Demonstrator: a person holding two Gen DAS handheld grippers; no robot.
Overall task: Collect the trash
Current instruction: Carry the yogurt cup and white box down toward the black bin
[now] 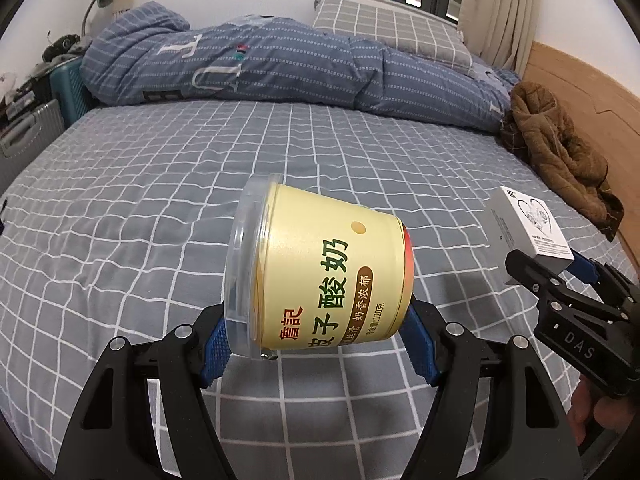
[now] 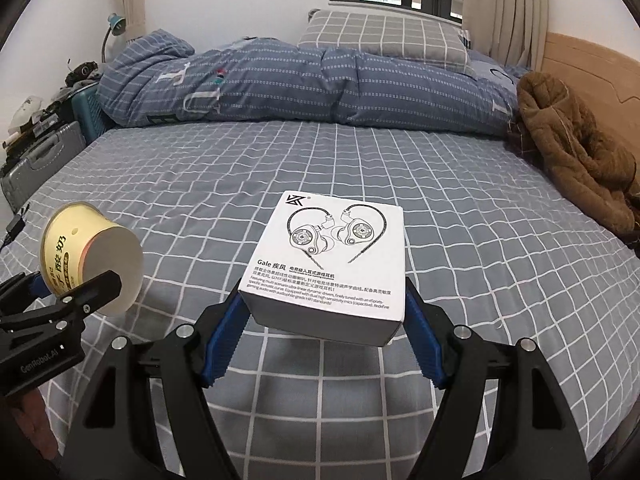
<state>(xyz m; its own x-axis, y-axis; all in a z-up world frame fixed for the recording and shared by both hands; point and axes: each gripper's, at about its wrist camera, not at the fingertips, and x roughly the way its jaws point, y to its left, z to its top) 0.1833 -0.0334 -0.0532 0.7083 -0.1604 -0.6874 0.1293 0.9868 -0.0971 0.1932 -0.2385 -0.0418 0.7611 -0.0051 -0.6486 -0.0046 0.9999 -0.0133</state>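
A pale yellow yogurt cup (image 1: 316,276) with a clear lid lies on its side between the blue pads of my left gripper (image 1: 320,344), which is shut on it above the bed. My right gripper (image 2: 324,332) is shut on a white earphone box (image 2: 328,260) printed with an earbud drawing, also lifted off the sheet. In the left wrist view the right gripper (image 1: 548,268) shows at the right edge with the box (image 1: 528,226). The right wrist view has the left gripper (image 2: 68,284) and the cup (image 2: 92,256) at its left edge.
A bed with a grey checked sheet (image 2: 360,168) lies below both grippers. A rolled blue duvet (image 2: 304,84) and a grey pillow (image 2: 384,36) lie at the far side, a brown jacket (image 2: 576,148) by the wooden headboard at right. Suitcases (image 2: 40,160) stand at left.
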